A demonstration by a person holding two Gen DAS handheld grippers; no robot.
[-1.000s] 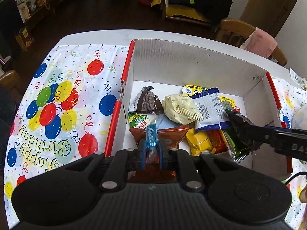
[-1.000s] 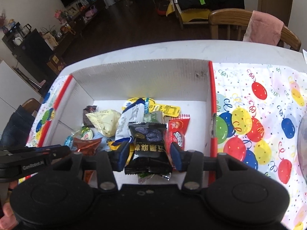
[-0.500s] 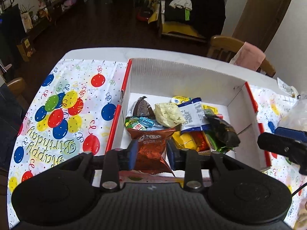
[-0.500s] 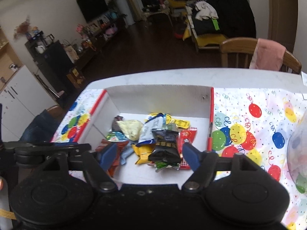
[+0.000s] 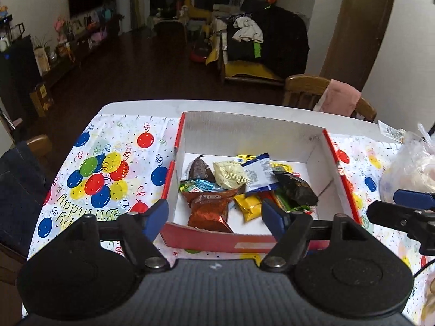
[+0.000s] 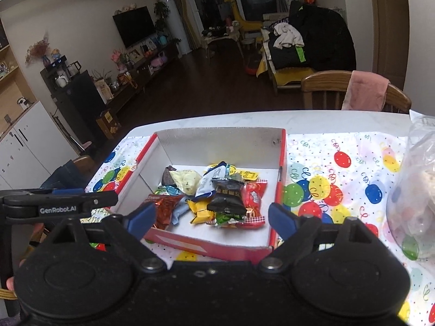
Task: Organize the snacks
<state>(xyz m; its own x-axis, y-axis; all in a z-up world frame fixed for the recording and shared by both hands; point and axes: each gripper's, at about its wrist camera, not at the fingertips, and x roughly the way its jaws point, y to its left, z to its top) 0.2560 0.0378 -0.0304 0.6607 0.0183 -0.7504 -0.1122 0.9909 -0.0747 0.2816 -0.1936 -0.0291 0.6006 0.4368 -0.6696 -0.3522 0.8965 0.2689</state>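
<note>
Red-edged box (image 5: 252,241) holds mixed snack packets (image 5: 244,182); claws spread

A balloon-printed birthday tablecloth (image 5: 108,168) covered the white table (image 6: 312,121). At the far right edge stood a wooden chair (image 6: 320,87) draped with a pink cloth (image 6: 364,89). Farther off, a television (image 6: 133,25) hung on the left wall, and clothes lay heaped on a sofa (image 5: 261,40).

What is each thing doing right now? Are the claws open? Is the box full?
Left claw: open, empty.
Right claw: open, empty.
Red-and-white cardboard box: lidless, partly filled.
Black snack packet: lying atop the pile.
Copper-brown foil snack bag: lying in box.
Clear plastic bag: on the tablecloth, outside box.
</note>
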